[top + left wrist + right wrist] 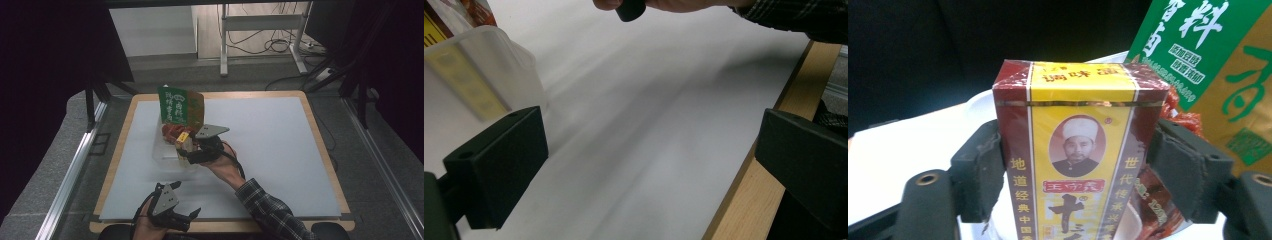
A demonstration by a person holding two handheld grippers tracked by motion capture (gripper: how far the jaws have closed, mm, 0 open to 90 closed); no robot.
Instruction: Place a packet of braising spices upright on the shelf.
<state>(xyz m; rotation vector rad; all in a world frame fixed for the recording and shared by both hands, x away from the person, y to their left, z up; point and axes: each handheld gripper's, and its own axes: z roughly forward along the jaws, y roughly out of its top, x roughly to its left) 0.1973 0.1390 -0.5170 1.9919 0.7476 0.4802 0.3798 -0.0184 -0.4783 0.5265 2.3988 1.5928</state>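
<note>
Over clear tub (167, 152) — right claw (1075, 170) clasps spice box (1073, 150) | left claw (649, 165) wide open, empty

Box (1075, 165), red and yellow, seen in the right gripper view: top flap carries three yellow-ground characters, too blurred to read with certainty. Left red band reads 地道经典中国, running down out of frame. Right red band reads 世代传承, continuing below illegibly. A red plaque under the oval portrait bears small characters, not legible. Beneath it stands a large 十, with a small 三 beside it.

Green bag (1198, 55) behind the box: large white 料 at top; smaller white lines below, unreadable. On the bag's gold part, a green mark, unreadable.
</note>
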